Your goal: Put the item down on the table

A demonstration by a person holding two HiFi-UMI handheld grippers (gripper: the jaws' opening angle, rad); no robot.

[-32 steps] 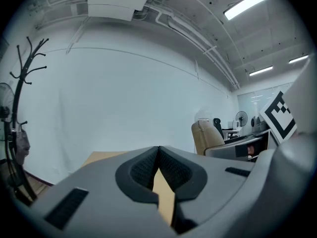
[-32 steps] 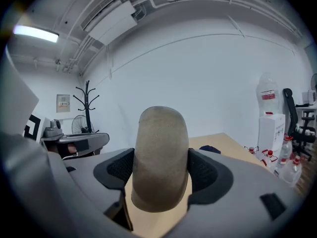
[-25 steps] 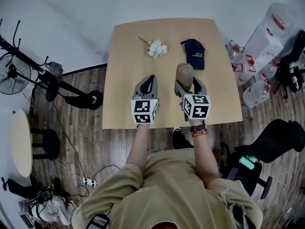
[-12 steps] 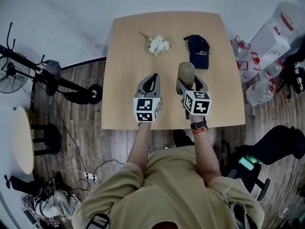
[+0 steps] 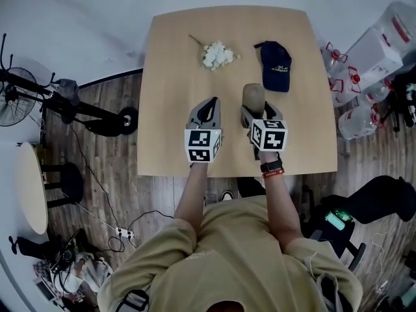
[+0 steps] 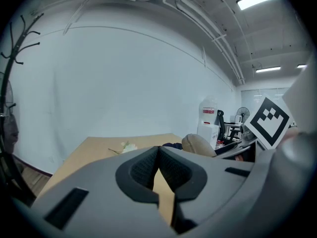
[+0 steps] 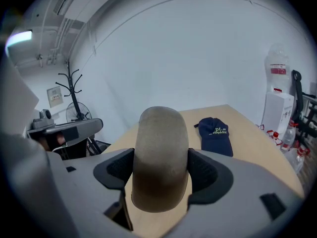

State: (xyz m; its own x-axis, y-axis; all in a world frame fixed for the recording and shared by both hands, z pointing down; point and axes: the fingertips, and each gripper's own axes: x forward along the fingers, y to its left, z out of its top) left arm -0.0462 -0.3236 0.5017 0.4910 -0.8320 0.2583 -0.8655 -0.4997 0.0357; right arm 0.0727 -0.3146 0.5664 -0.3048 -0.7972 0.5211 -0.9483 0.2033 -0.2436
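Just beyond the tan item [image 5: 253,98] lies a navy cap [image 5: 275,66].

One tan item [image 5: 253,98], one navy cap [image 5: 276,65], one flower bunch [image 5: 218,55].

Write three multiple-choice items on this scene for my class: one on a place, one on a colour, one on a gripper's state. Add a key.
1. On the table, where does the white flower bunch lie?
A. to the person's left of the cap
B. to the right of the cap
C. on top of the cap

2. What colour is the cap?
A. red
B. navy
C. yellow

3. What is the right gripper doing?
A. standing open and empty
B. gripping the tan rounded item
C. lying on the floor

Key:
1 A, the head view shows the flowers left of the cap.
2 B, the cap is dark blue.
3 B, both pads press the item's sides.
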